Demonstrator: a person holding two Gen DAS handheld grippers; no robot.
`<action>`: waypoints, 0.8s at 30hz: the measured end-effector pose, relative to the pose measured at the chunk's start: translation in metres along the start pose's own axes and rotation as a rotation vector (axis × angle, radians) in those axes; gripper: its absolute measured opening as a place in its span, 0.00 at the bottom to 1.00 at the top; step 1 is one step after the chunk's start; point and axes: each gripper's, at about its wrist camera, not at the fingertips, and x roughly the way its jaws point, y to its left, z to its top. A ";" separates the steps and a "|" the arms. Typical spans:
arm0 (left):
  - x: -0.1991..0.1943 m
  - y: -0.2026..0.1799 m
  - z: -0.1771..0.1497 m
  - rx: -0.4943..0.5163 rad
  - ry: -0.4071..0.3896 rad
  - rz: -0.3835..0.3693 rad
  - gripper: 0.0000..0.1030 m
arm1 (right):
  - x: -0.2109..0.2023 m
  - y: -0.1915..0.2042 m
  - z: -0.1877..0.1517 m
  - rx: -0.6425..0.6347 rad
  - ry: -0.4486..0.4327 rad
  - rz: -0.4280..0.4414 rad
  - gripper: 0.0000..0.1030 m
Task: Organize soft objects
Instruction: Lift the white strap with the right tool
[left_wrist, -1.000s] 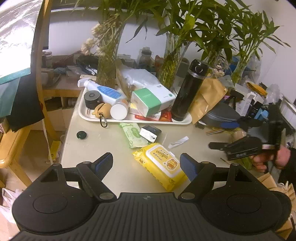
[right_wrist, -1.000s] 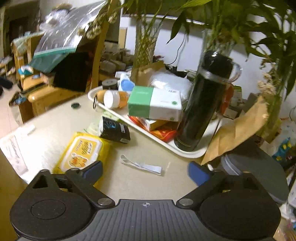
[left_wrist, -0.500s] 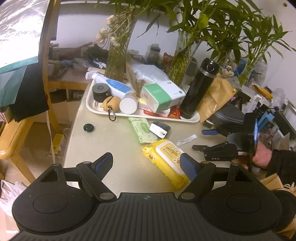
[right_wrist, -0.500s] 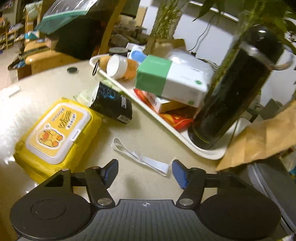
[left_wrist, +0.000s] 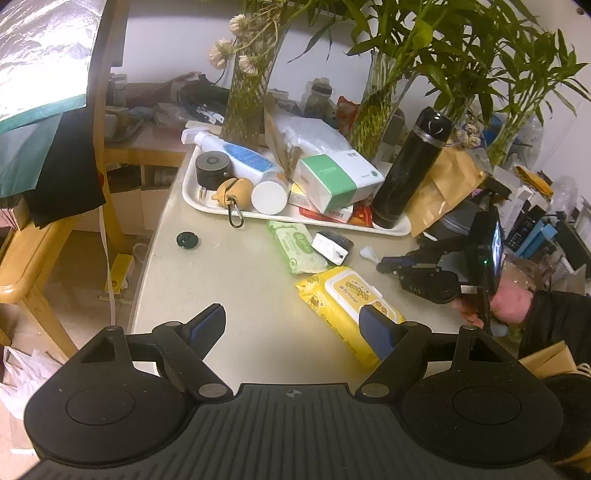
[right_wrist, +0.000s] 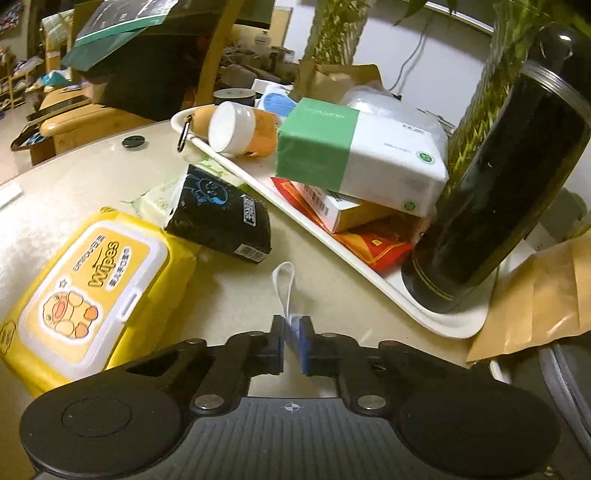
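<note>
Where the table lies bare just near of the tray, a white strap is pinched at its near end between the pressed-together jaws of the right gripper; its looped far end rests on the tabletop. Just left of the strap a black packet is seen leaning on a yellow wipes pack, with a green pack behind them. On the tray a black flask stands upright at the right, and a green-and-white box is stacked on flatter boxes beside it. In the left wrist view the left gripper is held with its jaws spread and nothing between them, near of the wipes pack, while the right gripper is seen low on the table at the right, gripped by a hand.
</note>
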 end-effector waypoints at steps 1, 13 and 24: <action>0.000 0.000 0.000 -0.001 0.000 0.000 0.77 | -0.002 0.000 0.001 0.005 0.006 -0.002 0.05; -0.003 -0.010 0.011 0.010 -0.029 -0.021 0.77 | -0.043 -0.037 0.008 0.343 0.181 0.149 0.04; 0.001 -0.016 0.019 0.033 -0.014 -0.030 0.77 | -0.028 -0.039 -0.009 0.303 0.201 0.107 0.09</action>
